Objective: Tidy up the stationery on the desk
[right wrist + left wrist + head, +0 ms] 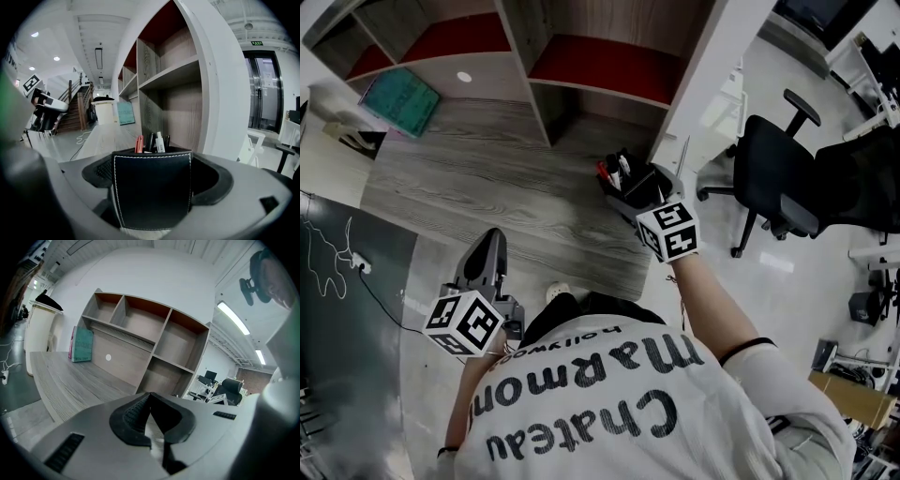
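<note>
A black leather pen holder (152, 190) with white stitching fills the space between the jaws of my right gripper (152, 180), which is shut on it. Several pens (151, 142), one red, stand in it. From the head view the pen holder (628, 183) sits at the desk's right end beside the white shelf side, with the right gripper (649, 199) on its near side. My left gripper (487, 258) hovers over the desk's near edge, jaws shut with nothing between them (151, 414).
A teal book (401, 101) leans at the far left of the wooden desk (487, 178), also visible as the teal book (83, 345) in the left gripper view. Shelf compartments (600, 56) back the desk. An office chair (778, 183) stands right; a cable (328, 258) lies on the floor left.
</note>
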The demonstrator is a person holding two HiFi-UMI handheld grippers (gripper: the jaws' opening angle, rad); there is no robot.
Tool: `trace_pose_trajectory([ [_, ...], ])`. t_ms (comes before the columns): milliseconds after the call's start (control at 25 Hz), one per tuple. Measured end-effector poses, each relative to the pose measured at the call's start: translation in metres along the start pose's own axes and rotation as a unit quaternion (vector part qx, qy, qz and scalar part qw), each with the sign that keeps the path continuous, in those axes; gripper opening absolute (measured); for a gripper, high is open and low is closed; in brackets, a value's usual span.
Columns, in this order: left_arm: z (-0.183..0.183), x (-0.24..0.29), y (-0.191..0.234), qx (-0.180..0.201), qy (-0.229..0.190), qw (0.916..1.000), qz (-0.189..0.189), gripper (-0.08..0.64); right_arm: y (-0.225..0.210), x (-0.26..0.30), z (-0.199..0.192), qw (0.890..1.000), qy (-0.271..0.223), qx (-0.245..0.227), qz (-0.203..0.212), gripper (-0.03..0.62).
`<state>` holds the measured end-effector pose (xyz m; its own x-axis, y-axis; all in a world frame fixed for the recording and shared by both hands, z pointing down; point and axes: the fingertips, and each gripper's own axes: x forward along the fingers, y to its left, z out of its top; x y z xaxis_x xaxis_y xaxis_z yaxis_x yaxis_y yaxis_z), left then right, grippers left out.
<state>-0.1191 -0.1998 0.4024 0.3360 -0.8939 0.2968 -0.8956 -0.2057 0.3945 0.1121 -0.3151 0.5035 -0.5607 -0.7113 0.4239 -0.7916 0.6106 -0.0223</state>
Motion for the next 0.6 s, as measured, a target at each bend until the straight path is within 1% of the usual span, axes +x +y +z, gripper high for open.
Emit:
trace_pose_trajectory([
  [600, -0.005, -0.011, -0.005, -0.013, -0.011, 0.9998, 0.003, 0.015, 0.001, -0.012, -0.010, 1.000, 0.002, 0.002, 0.011, 0.445],
])
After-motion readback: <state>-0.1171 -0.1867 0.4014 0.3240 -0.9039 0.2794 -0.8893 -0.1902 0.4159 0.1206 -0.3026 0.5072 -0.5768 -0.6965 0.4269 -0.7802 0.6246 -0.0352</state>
